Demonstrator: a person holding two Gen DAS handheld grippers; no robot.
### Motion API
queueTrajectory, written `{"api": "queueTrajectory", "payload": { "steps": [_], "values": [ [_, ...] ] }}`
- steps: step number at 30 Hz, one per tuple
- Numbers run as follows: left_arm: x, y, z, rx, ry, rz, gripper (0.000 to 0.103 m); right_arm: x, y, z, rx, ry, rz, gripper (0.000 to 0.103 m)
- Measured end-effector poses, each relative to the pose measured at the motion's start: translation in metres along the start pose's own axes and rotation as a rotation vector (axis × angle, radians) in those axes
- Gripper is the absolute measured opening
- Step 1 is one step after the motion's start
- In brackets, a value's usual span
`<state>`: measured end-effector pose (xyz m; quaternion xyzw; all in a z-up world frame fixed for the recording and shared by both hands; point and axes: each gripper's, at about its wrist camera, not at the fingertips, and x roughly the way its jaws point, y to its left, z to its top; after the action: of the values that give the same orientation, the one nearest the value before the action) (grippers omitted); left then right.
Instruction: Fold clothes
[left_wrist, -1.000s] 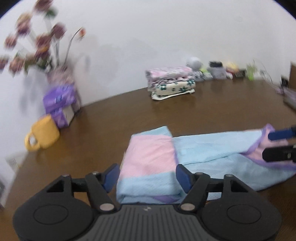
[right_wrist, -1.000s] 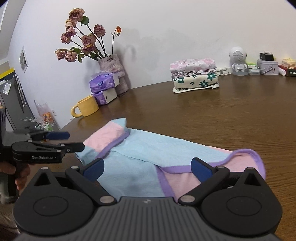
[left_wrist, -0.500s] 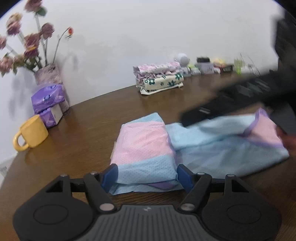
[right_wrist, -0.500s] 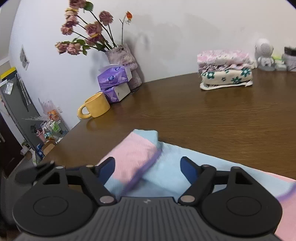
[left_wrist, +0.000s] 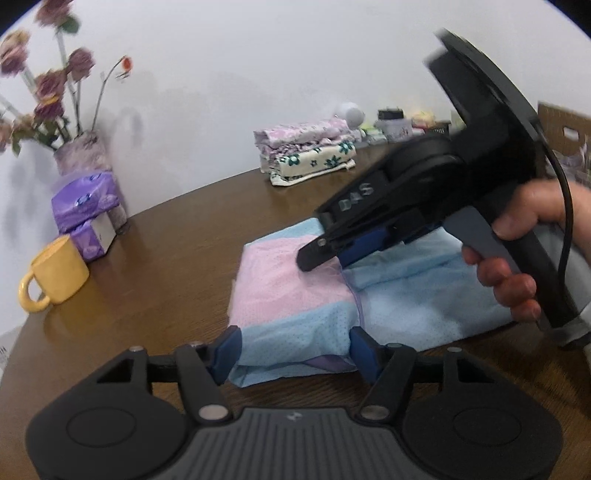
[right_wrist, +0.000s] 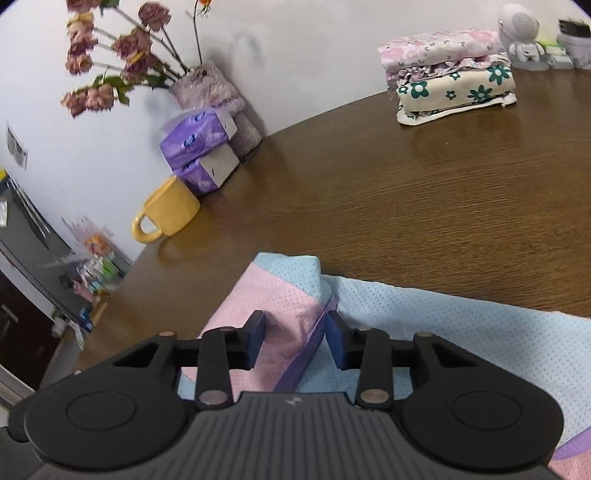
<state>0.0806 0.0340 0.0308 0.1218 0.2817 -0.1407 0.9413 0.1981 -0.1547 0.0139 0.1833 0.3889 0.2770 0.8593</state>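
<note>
**Pastel garment half folded on wooden worktop**

Pink-and-blue garment (left_wrist: 295, 295) lies on the worktop (right_wrist: 424, 192), its left end already doubled over. Left tongs (left_wrist: 295, 349) stand apart around that fold's near edge; right tongs (right_wrist: 293, 341) straddle the purple seam, not quite closed. The right half remains unfolded; a finished stack (right_wrist: 450, 88) waits behind.

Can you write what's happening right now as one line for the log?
left gripper: open at folded end | right gripper: open over purple trim | garment: half folded on table
</note>
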Motion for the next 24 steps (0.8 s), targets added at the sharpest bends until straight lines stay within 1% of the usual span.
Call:
{"api": "queueTrajectory", "payload": {
  "steps": [1,2,4,7,10,12,14,16,17,22,23,24],
  "values": [
    [-0.005,0.005,0.000,-0.025,-0.012,-0.018,0.067,-0.007,0.001,-0.002,-0.005,-0.005,0.009,0.044],
    [-0.009,0.011,-0.001,-0.043,-0.023,-0.036,0.068,-0.014,0.004,-0.004,-0.023,-0.013,0.005,0.046],
    [-0.014,0.022,-0.002,-0.057,-0.025,-0.054,0.068,-0.028,0.014,-0.013,-0.100,-0.010,-0.012,0.046],
    [-0.012,0.037,-0.005,-0.046,0.007,-0.062,0.068,-0.044,0.032,-0.032,-0.229,0.032,-0.013,0.048],
    [-0.003,0.047,-0.006,-0.018,0.051,-0.069,0.065,-0.045,0.048,-0.051,-0.315,0.072,-0.025,0.050],
    [0.001,0.048,-0.006,0.000,0.065,-0.086,0.062,-0.040,0.056,-0.060,-0.345,0.085,-0.033,0.050],
    [0.004,0.049,-0.007,0.012,0.075,-0.107,0.060,-0.031,0.060,-0.064,-0.355,0.092,-0.049,0.047],
    [0.007,0.050,-0.007,0.014,0.081,-0.121,0.054,-0.027,0.063,-0.065,-0.355,0.072,-0.068,0.033],
    [0.008,0.052,-0.008,0.009,0.082,-0.124,0.053,-0.025,0.064,-0.065,-0.356,0.066,-0.075,0.032],
    [0.006,0.058,-0.009,-0.025,0.078,-0.135,0.053,-0.025,0.065,-0.066,-0.352,0.059,-0.078,0.032],
    [0.005,0.059,-0.009,-0.027,0.075,-0.136,0.053,-0.027,0.065,-0.067,-0.345,0.059,-0.070,0.034],
    [0.004,0.060,-0.009,-0.029,0.074,-0.138,0.054,-0.029,0.065,-0.067,-0.338,0.060,-0.062,0.042]
  ]
}}
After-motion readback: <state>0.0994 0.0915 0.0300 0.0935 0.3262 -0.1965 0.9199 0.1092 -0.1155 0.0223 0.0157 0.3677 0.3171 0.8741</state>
